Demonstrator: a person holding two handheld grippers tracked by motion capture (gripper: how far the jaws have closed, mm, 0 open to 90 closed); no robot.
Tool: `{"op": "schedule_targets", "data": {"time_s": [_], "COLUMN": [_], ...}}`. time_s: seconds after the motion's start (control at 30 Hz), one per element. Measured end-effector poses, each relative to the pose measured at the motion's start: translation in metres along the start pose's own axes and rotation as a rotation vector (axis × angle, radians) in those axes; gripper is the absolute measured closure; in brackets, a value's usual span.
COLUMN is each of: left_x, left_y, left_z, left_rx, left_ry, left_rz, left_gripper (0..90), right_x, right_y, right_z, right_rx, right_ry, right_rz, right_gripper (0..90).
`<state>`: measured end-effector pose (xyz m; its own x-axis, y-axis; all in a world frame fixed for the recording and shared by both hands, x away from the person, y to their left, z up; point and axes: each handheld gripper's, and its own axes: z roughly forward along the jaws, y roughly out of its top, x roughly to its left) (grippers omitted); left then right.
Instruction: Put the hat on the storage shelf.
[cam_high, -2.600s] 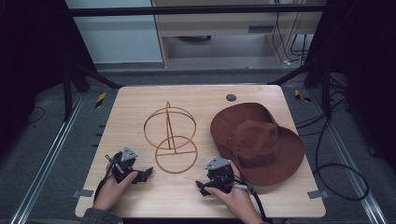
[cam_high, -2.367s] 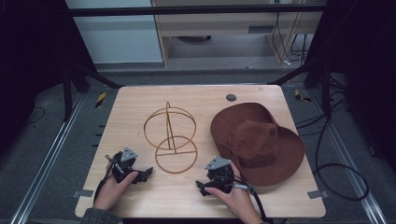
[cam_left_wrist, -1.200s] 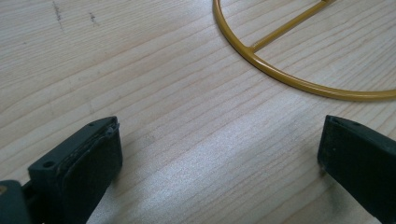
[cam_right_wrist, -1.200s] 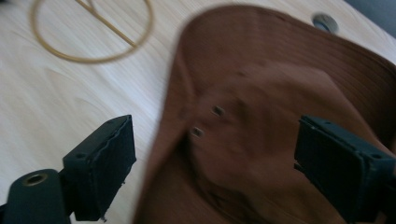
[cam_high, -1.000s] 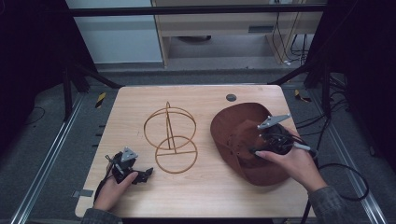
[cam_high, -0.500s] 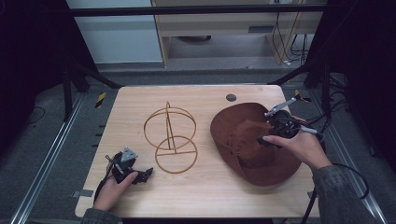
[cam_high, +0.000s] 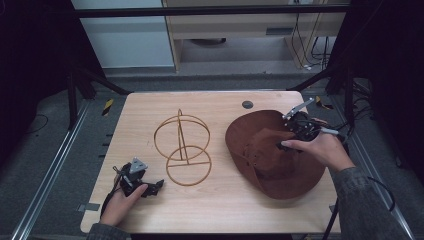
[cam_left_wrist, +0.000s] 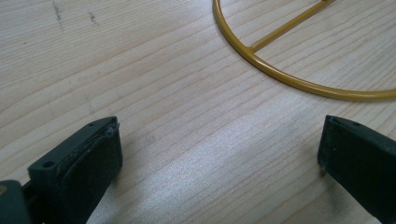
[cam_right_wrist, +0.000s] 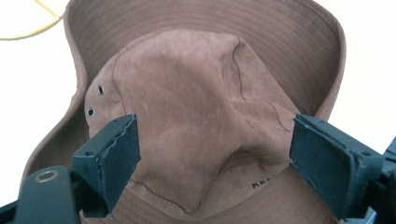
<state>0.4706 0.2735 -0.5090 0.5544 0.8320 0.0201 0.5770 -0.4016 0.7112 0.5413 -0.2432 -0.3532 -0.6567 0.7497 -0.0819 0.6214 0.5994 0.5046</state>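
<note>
Barely started: hovered right gripper (cam_high: 292, 136), jaws apart, over brown hat (cam_high: 272, 155) lying at table's (cam_high: 220, 210) right; nothing gripped yet. Left gripper (cam_high: 150, 187) open, idle beside wire stand (cam_high: 182, 145).

Brown suede-like hat (cam_right_wrist: 187, 116), matt and softly napped, creased across the crown, with stitched rows around the brim and small metal eyelets. Pale wooden table (cam_left_wrist: 154, 70) with fine straight grain and a low satin sheen. Thin wire stand (cam_high: 182, 145) in smooth, glossy mustard-yellow coating. Black gripper pads (cam_right_wrist: 116, 154), matt and rubbery, roughened along the edges.
</note>
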Motion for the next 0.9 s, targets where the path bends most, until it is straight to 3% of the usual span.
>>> {"op": "schedule_targets", "data": {"time_s": [0.2,0.43,0.63,0.9], "left_x": [0.0,0.0,0.0,0.0], "left_y": [0.0,0.0,0.0,0.0], "left_z": [0.0,0.0,0.0,0.0], "left_rx": [0.0,0.0,0.0,0.0], "left_ry": [0.0,0.0,0.0,0.0], "left_rz": [0.0,0.0,-0.001,0.0], "left_gripper": [0.0,0.0,0.0,0.0], "right_x": [-0.001,-0.001,-0.002,0.0], "right_y": [0.006,0.013,0.017,0.013], "right_z": [-0.001,0.009,0.029,0.047], "right_rx": [0.014,0.037,0.089,0.137], "right_ry": [0.007,0.014,0.036,0.04], "right_rz": [-0.014,-0.018,-0.017,-0.027], "right_gripper": [20.9,18.2,14.7,17.4]}}
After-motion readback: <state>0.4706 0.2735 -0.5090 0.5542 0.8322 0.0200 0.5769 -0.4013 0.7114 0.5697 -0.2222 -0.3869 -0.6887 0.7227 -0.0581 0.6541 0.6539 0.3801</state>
